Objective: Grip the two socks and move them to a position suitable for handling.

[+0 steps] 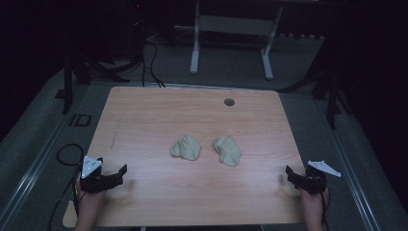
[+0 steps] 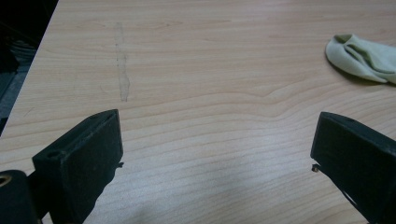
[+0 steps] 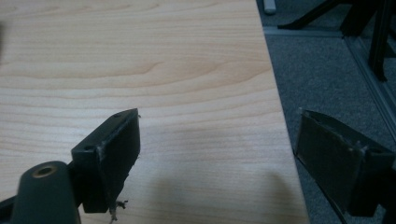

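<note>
Pale yellow-green crumpled socks, left one and right one, side by side and apart at centre of light wooden table. Left gripper near front left corner, jaws wide, nothing between. Right gripper at front right edge, jaws wide, nothing between. Both grippers well apart from socks.
</note>
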Available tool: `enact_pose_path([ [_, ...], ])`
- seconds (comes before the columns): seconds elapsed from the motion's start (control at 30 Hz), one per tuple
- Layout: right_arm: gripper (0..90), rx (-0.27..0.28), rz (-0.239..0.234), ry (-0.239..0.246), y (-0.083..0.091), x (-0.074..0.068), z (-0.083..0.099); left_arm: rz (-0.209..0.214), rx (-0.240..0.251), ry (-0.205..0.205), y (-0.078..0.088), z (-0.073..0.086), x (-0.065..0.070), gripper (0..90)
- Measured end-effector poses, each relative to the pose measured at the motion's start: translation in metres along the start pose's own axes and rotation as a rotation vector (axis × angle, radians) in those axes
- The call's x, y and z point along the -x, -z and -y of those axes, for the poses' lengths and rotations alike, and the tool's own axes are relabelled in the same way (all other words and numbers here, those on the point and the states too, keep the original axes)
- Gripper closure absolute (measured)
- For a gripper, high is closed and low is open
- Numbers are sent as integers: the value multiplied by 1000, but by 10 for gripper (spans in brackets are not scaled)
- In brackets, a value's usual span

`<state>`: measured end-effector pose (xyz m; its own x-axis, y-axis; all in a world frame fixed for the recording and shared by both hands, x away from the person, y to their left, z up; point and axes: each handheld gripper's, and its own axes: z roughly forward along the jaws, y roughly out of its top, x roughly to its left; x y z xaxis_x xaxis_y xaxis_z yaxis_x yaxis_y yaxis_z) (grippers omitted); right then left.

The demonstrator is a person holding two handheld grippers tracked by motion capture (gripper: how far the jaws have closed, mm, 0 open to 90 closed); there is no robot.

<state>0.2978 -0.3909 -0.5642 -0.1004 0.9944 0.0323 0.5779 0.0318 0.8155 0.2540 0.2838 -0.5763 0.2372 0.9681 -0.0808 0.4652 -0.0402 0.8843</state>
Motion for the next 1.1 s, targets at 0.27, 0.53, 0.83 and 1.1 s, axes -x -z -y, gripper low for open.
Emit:
enact_pose_path([
  [0.27,141,-58,-60,68,-3,-8,-3,5,-12,2,-1,-1,1,21],
  [0.53,141,-96,-108,82,-6,-11,-9,9,-11,-2,-2,-2,3,22],
  [0.83,140,-109,-166,106,-12,-24,-28,20,-15,-1,-2,-2,6,22],
  [1.1,140,-124,-203,130,-17,-40,-40,29,-16,9,-2,-2,7,22],
])
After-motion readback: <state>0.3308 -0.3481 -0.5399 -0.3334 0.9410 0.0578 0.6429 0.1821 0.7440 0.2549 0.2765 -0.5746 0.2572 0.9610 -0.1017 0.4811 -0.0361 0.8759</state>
